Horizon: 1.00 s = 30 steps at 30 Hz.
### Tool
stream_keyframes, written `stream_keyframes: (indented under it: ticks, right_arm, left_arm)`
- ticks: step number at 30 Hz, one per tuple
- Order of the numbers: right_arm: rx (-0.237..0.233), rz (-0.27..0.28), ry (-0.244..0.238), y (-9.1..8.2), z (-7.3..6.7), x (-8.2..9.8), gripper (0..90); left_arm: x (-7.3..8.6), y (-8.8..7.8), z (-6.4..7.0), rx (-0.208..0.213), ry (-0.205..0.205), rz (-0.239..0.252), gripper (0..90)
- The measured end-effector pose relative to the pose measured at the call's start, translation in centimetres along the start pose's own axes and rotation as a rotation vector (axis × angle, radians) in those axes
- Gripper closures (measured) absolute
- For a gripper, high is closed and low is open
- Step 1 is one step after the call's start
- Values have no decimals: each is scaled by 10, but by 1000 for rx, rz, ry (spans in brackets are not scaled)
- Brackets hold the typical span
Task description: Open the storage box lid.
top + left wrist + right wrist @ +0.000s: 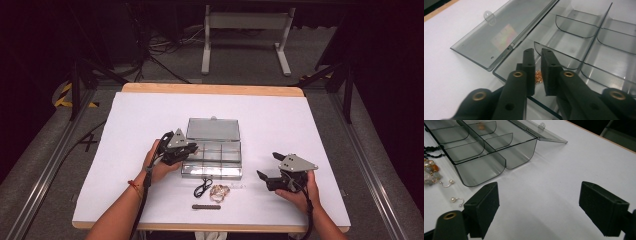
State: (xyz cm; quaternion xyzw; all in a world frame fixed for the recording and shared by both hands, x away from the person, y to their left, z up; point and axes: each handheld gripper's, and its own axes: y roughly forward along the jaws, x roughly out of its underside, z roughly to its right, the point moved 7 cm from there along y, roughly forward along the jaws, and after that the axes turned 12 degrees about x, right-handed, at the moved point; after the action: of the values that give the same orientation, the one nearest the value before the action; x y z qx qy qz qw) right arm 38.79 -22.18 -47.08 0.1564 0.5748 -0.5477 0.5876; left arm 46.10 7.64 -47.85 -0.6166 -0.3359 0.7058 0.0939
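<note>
A clear grey organiser box (212,172) lies in mid-table with its lid (213,129) folded back flat. My left gripper (192,149) hangs over the box's left end. In the left gripper view its jaws (537,51) stand a narrow gap apart, pressing on nothing. A thin gold chain (538,76) lies heaped on the compartment floor just below them. My right gripper (267,166) rests right of the box above bare table. Its jaws (539,192) are wide open and hold nothing. The box (519,152) lies ahead of them to the left.
In front of the box lie a black cord (202,188), a beaded bracelet (219,191), a dark flat bar (206,206) and two pearl earrings (457,200). The box has several divided compartments (584,53). A white sheet (300,125) covers the table.
</note>
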Motion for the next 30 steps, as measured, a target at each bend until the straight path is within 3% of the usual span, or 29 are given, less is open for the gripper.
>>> stream_keyframes:
  ticks: [9,18,22,30]
  right_arm:
    - [-3,-6,-11,0,0,0,180]
    - [-10,-4,-11,-1,-1,0,196]
    - [-44,8,15,-1,-3,-1,272]
    - [-56,15,-3,-4,-7,-3,328]
  left_arm:
    - [-4,-11,-1,-17,-13,41,678]
    - [-12,-26,5,-33,12,89,589]
    - [-16,-32,8,-32,25,109,572]
    - [-20,-46,17,-44,39,131,529]
